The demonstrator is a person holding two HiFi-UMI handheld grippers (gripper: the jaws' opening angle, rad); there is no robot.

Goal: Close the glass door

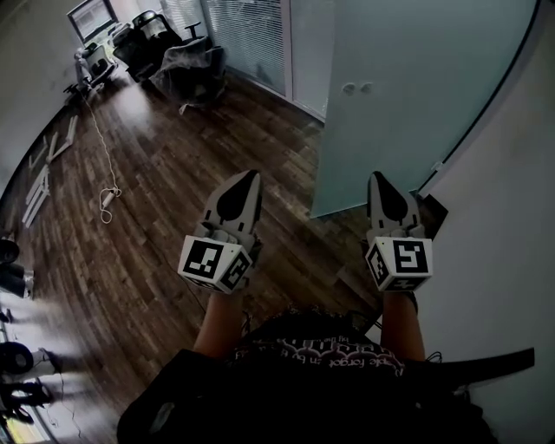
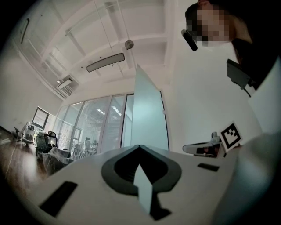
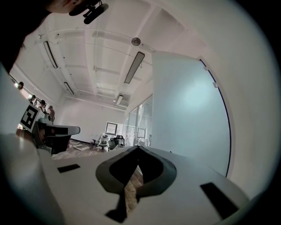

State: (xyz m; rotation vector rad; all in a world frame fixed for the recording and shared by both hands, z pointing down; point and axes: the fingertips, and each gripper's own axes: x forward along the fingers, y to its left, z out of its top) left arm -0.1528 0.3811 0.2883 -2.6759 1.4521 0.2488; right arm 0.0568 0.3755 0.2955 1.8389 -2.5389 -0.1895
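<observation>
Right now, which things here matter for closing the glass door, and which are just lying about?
Job: frosted glass door, round door fittings, left hand-held gripper, right hand-held gripper.
Lying about: office chairs, monitor, white floor cable.

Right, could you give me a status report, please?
Left gripper, right gripper: both shut, empty. Frosted pale-green glass door ahead, open, untouched. Nothing in between.
</observation>
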